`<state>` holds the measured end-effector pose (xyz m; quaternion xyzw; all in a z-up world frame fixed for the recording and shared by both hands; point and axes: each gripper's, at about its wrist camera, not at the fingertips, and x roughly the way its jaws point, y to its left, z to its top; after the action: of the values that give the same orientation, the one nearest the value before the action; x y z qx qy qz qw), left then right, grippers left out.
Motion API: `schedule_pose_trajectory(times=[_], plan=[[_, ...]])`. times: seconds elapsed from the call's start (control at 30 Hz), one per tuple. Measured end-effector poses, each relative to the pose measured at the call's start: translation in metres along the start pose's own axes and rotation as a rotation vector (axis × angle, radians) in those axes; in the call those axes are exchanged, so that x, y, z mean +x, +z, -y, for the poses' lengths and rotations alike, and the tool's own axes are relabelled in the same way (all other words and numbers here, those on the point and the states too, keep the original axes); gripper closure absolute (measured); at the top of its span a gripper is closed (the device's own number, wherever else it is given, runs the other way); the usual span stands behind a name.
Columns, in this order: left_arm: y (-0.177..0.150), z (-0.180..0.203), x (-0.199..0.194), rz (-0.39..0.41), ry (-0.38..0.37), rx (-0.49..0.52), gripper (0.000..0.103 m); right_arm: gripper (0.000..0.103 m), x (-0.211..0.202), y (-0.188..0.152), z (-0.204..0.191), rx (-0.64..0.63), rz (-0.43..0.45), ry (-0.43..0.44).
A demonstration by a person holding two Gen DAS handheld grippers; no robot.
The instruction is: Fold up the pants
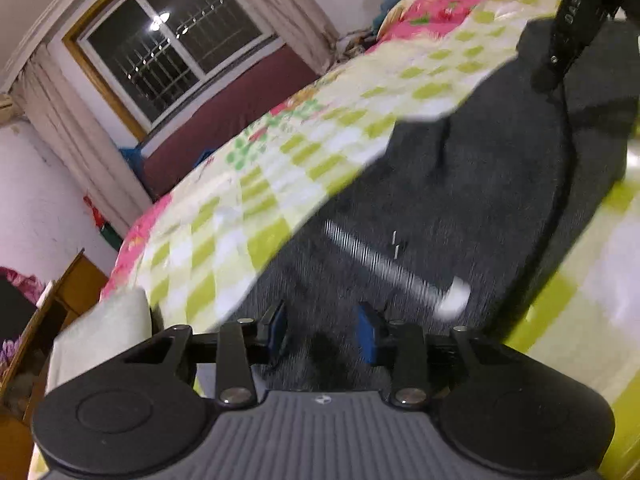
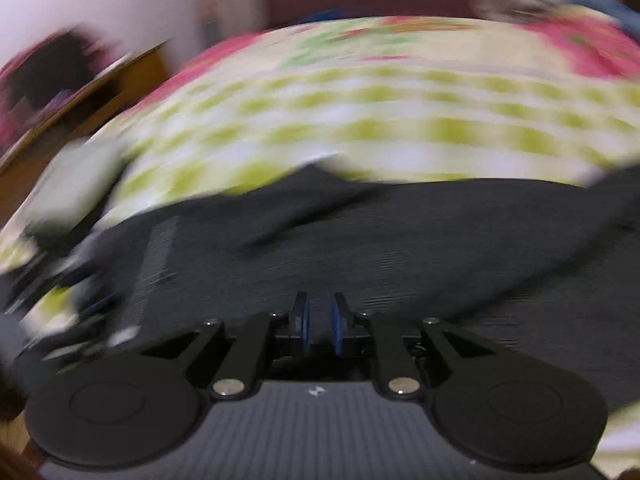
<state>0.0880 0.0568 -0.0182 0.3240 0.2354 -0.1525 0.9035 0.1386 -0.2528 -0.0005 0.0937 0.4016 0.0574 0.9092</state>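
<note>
My left tool (image 1: 322, 332) is spread, my right tool (image 2: 320, 328) nearly pressed together — the pants (image 1: 460, 184) stretch lengthwise ahead of both.

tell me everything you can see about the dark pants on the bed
The dark charcoal knit-looking pants lie spread on the green-and-white checked bedsheet with pink floral border. A white drawstring trails across them. The left gripper, open, straddles the near edge; the right gripper is nearly closed low over the fabric, its grip unclear through motion blur.
</note>
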Motion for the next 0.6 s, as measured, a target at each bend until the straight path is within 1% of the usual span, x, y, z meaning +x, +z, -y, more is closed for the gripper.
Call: schedule_pose_trajectory(times=[0.07, 0.1, 0.13, 0.17, 0.2, 0.23, 0.33, 0.4, 0.43, 0.47, 0.57, 0.6], plan=[[0.023, 0.001, -0.005, 0.033, -0.028, -0.006, 0.048, 0.088, -0.011, 0.01, 0.047, 0.094, 0.036, -0.081], [0.034, 0.004, -0.006, 0.054, -0.043, 0.007, 0.048, 0.086, -0.014, 0.017, 0.068, 0.14, 0.048, -0.116], [0.049, 0.012, -0.006, 0.079, -0.068, 0.027, 0.046, 0.082, -0.016, 0.022, 0.086, 0.173, 0.059, -0.14], [0.061, 0.021, -0.005, 0.101, -0.1, 0.037, 0.045, 0.079, -0.017, 0.028, 0.104, 0.202, 0.071, -0.166], [0.074, 0.029, -0.005, 0.118, -0.134, 0.04, 0.042, 0.072, -0.017, 0.036, 0.122, 0.227, 0.089, -0.194], [0.088, 0.041, -0.001, 0.139, -0.174, 0.045, 0.041, 0.068, -0.017, 0.042, 0.137, 0.245, 0.105, -0.219], [0.122, 0.084, 0.013, 0.193, -0.257, 0.08, 0.04, 0.067, -0.013, 0.062, 0.178, 0.315, 0.126, -0.279], [0.142, 0.111, 0.032, 0.192, -0.31, 0.092, 0.04, 0.066, -0.006, 0.074, 0.204, 0.36, 0.114, -0.307], [0.149, 0.12, 0.041, 0.179, -0.338, 0.089, 0.04, 0.064, -0.002, 0.079, 0.216, 0.378, 0.101, -0.32], [0.156, 0.131, 0.051, 0.159, -0.368, 0.088, 0.039, 0.064, 0.003, 0.083, 0.225, 0.395, 0.078, -0.321], [0.166, 0.155, 0.065, 0.118, -0.393, 0.1, 0.039, 0.062, 0.017, 0.098, 0.247, 0.416, 0.059, -0.311], [0.166, 0.159, 0.067, 0.115, -0.394, 0.108, 0.039, 0.056, 0.024, 0.104, 0.251, 0.414, 0.056, -0.314]])
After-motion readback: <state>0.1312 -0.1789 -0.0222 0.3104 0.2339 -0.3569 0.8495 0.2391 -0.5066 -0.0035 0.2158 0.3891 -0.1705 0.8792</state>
